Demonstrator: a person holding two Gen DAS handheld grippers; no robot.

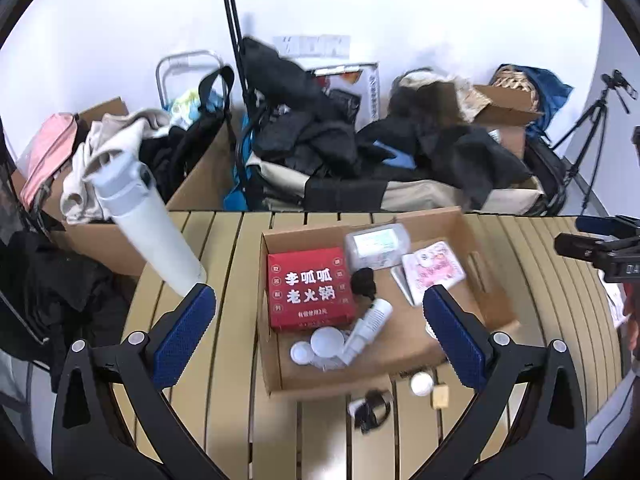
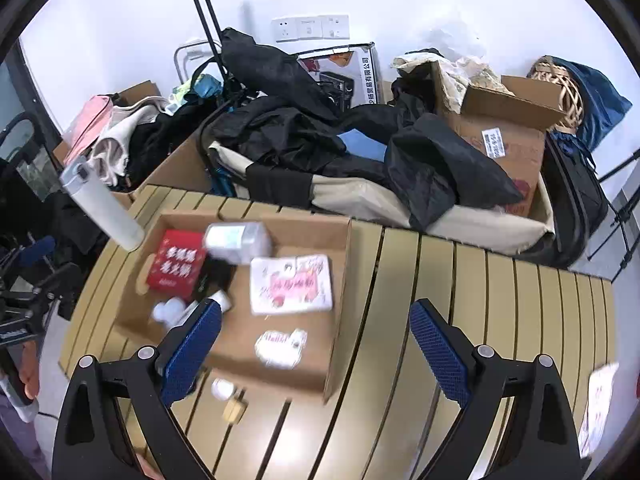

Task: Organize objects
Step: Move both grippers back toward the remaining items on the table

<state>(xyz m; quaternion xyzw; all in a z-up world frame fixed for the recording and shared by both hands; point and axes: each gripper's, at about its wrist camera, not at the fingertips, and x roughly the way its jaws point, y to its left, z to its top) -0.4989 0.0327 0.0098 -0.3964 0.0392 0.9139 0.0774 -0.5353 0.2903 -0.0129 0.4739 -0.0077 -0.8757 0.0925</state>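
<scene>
Both my grippers, left (image 1: 320,304) and right (image 2: 316,320), fingers spread, empty. Cardboard box (image 1: 472,240) on surface (image 1: 224,320) holds red box (image 1: 310,288). Only left view shows black clip (image 1: 370,404); only right, small white packet (image 2: 280,346).

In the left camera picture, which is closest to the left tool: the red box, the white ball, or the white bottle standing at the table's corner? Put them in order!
From the left tool:
1. Red box, inside the cardboard box, between the fingers.
2. White ball, on the table, in front of the box.
3. White bottle, far left corner.

Red box (image 1: 311,288) with white lettering mid-frame, brown cardboard tray (image 1: 476,280), tan slatted table (image 1: 224,320), white bottle (image 1: 148,216) at left.
</scene>
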